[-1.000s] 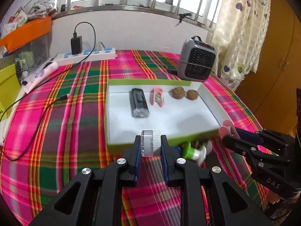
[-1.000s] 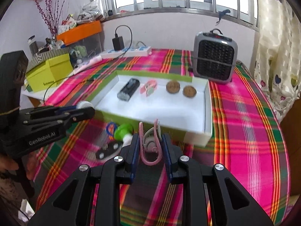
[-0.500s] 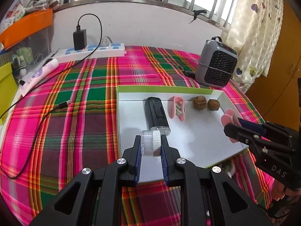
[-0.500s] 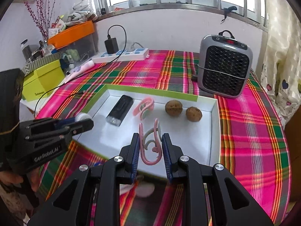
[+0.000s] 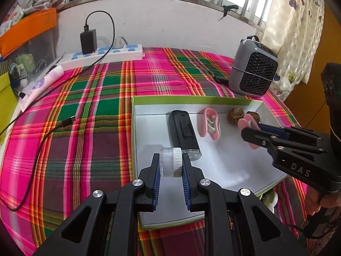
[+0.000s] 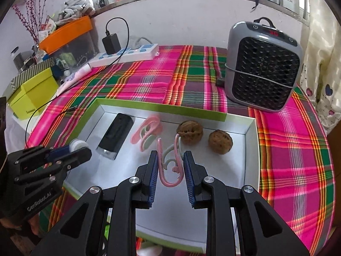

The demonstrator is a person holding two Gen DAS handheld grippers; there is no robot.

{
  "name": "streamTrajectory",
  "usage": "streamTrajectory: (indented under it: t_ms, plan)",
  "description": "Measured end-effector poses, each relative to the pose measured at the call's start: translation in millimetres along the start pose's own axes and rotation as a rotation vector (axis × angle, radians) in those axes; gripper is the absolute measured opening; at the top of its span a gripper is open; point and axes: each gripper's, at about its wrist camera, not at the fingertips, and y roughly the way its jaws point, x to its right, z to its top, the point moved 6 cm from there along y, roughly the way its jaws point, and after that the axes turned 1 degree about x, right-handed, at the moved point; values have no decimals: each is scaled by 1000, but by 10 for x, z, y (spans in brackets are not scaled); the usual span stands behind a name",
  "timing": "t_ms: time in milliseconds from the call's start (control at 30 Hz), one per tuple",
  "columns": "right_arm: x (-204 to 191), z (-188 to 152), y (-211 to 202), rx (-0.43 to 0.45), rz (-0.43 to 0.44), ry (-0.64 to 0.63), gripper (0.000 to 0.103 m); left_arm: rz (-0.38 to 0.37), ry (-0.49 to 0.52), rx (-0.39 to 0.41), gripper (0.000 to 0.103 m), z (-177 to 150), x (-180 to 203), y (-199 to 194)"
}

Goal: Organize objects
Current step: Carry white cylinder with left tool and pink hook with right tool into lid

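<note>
A white tray with a green rim (image 5: 149, 194) (image 6: 250, 149) lies on the plaid cloth. In it lie a black flashlight (image 5: 184, 134) (image 6: 116, 135), a pink clip (image 5: 208, 125) (image 6: 147, 133) and two walnuts (image 6: 190, 132) (image 6: 220, 141). My left gripper (image 5: 170, 166) (image 6: 70, 150) is shut on a small clear jar with a white lid (image 5: 170, 165), held over the tray's left part. My right gripper (image 6: 170, 166) (image 5: 248, 131) is shut on a second pink clip (image 6: 170, 165) (image 5: 248, 125), held over the tray near the walnuts.
A grey fan heater (image 6: 263, 68) (image 5: 253, 72) stands behind the tray at the right. A power strip with a black charger (image 5: 102, 53) and its cable (image 5: 42, 140) lie at the back left. A yellow-green box (image 6: 32, 93) stands at the far left. A green-and-white item (image 5: 269, 199) lies beside the tray's near edge.
Both grippers have moved forward from in front of the tray to over its inside, each still holding its object. The loose items on the cloth have dropped almost out of view.
</note>
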Motion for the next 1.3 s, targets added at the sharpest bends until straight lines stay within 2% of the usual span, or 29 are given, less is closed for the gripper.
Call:
streamTrajectory:
  t_ms: [400, 1300]
  plan:
    - [8, 49, 187, -31, 6, -11, 25, 23, 24, -11, 17, 46, 36, 92]
    - [-116, 67, 288, -50, 21, -43, 25, 30, 45, -19, 17, 57, 68, 162]
